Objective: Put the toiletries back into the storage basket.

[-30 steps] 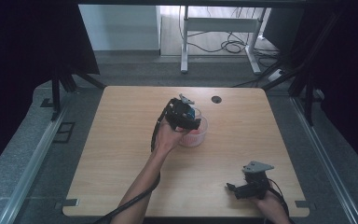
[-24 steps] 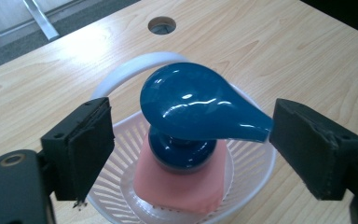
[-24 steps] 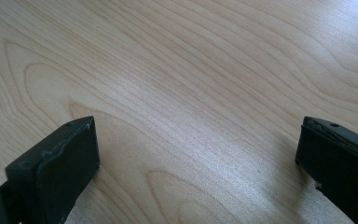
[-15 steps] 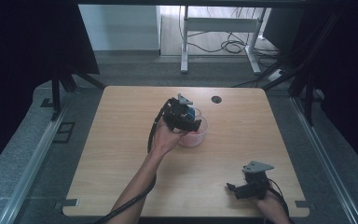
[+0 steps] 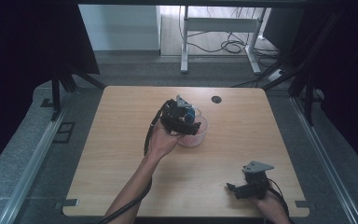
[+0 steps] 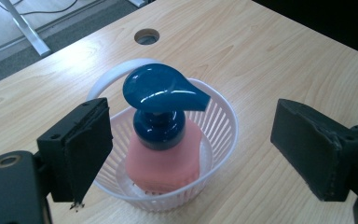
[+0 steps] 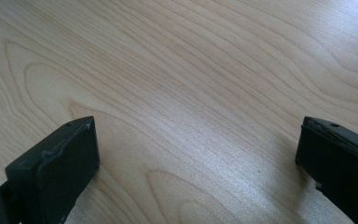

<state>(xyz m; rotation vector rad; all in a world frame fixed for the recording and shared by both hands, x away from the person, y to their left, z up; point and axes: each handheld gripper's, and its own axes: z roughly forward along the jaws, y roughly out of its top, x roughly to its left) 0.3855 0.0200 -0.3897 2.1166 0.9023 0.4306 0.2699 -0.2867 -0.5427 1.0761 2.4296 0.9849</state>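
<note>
Left gripper: the left gripper (image 6: 200, 154) hovers over the basket with its jaws spread wide and nothing between them; over the last second it has shifted only slightly above the basket, seen from the high view (image 5: 182, 120)

Right gripper: the right gripper (image 7: 196, 168) sits low over bare wood near the front right corner of the desk, jaws wide apart and empty; it has not moved in that second (image 5: 242, 189)

Soap dispenser: one pink soap dispenser (image 6: 164, 154) with a dark blue pump head stands upright inside the basket, spout pointing to the right in the left gripper view

Basket: one white slatted plastic basket (image 6: 221, 123) rests on the desk near its middle; its handle arches behind the pump head

Desk: one light wooden desk (image 5: 121, 140); one round cable hole (image 6: 147, 36) lies beyond the basket

Meaning of the change: the dispenser is free of both grippers and settled in the basket; judging from that, the placing looks done, or a fresh grasp of the pump head is about to begin; I cannot tell which

Count: two grippers, one dispenser, one basket, one cable hole
</note>
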